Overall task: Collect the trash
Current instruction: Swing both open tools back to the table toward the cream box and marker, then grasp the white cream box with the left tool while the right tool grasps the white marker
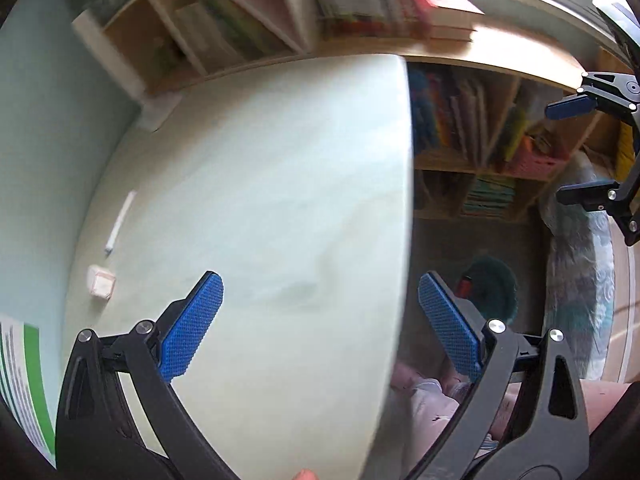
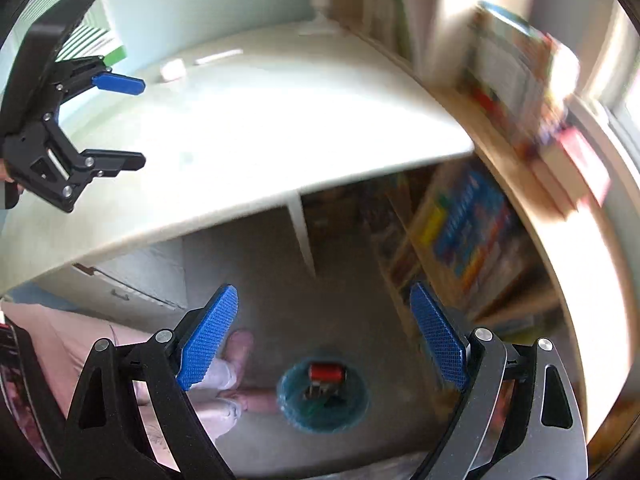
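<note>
A small pale pink cube-like scrap [image 1: 101,287] and a thin white stick wrapper [image 1: 119,224] lie on the pale table [image 1: 260,184] near the wall; both show faintly far off, the scrap [image 2: 173,70] and the wrapper [image 2: 218,56]. My left gripper [image 1: 320,320] hovers open above the table's right edge, nothing between its blue pads. My right gripper [image 2: 324,328] is open and empty above the floor, over a teal bin [image 2: 322,400] holding a red item [image 2: 326,373]. The bin [image 1: 490,288] sits on the floor beside the table.
Bookshelves [image 1: 480,136] full of books line the wall behind and right of the table. A table leg [image 2: 302,232] stands under the top. A person's legs in pink [image 2: 80,340] and a foot [image 2: 240,344] are near the bin. A green-and-white paper [image 1: 24,380] hangs at the left.
</note>
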